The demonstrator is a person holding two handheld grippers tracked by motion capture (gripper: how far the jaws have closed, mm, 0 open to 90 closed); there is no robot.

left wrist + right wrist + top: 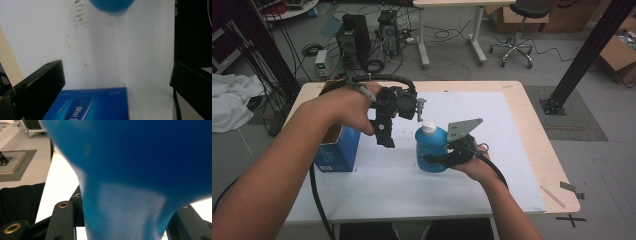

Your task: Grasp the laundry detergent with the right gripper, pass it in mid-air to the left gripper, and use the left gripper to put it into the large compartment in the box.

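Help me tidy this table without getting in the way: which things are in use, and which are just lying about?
In use:
- blue bottle, clamped in the right gripper
- open blue carton, beside the raised, open left gripper

Lying about:
- wooden stick at the table's right edge
- computer towers and office stool on the floor beyond

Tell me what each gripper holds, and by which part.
The right gripper clamps the blue bottle low on its body. The left gripper holds nothing; its jaws are open above the blue box.
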